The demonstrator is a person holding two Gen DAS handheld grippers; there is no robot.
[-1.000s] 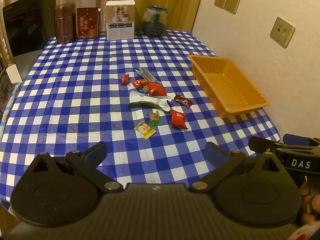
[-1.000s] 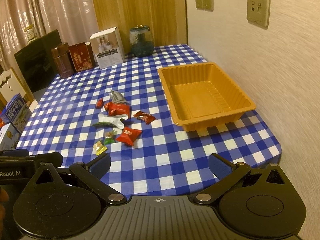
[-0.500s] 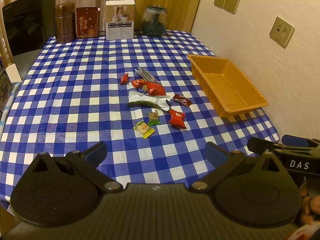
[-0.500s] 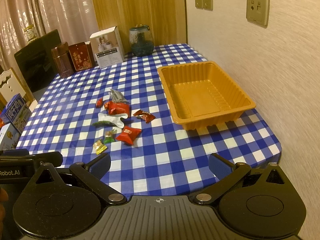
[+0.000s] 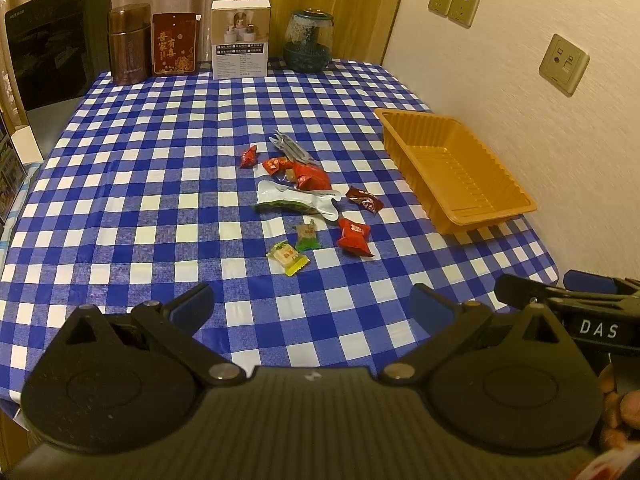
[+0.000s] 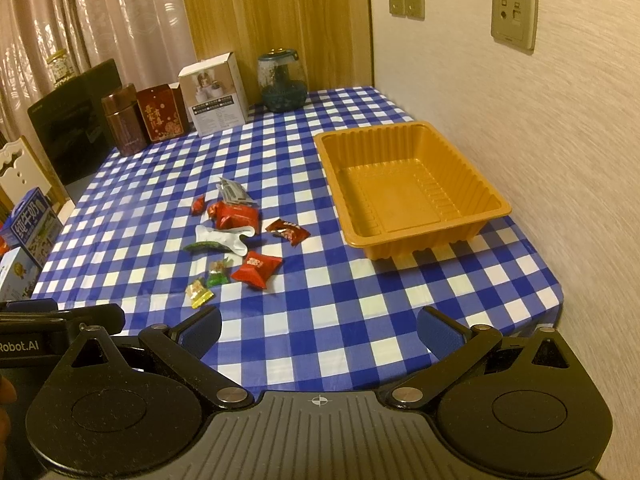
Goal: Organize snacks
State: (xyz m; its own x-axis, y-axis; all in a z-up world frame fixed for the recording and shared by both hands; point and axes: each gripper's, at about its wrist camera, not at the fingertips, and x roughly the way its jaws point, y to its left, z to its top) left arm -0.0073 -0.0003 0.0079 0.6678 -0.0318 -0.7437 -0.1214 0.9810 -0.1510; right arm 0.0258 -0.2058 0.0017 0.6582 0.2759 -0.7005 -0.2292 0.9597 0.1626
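Note:
Several wrapped snacks lie in a loose cluster on the blue checked tablecloth: a red packet (image 5: 353, 236) (image 6: 256, 269), a white and green pouch (image 5: 298, 201) (image 6: 222, 240), a yellow candy (image 5: 287, 257) (image 6: 197, 292) and a dark red wrapper (image 5: 363, 199) (image 6: 288, 231). An empty orange tray (image 5: 472, 216) (image 6: 424, 244) stands to their right by the wall. My left gripper (image 5: 310, 308) is open and empty, hovering near the table's front edge. My right gripper (image 6: 320, 326) is open and empty, also at the front edge.
At the back stand a brown canister (image 5: 127, 44), a red box (image 5: 175, 44), a white box (image 5: 240, 38) and a glass jar (image 5: 309, 40). A black panel (image 5: 52, 44) is at the back left. Milk cartons (image 6: 28, 232) sit left of the table.
Both views have shifted slightly, the snacks and tray sitting a little higher in frame. Nothing on the table moved and both grippers stayed open.

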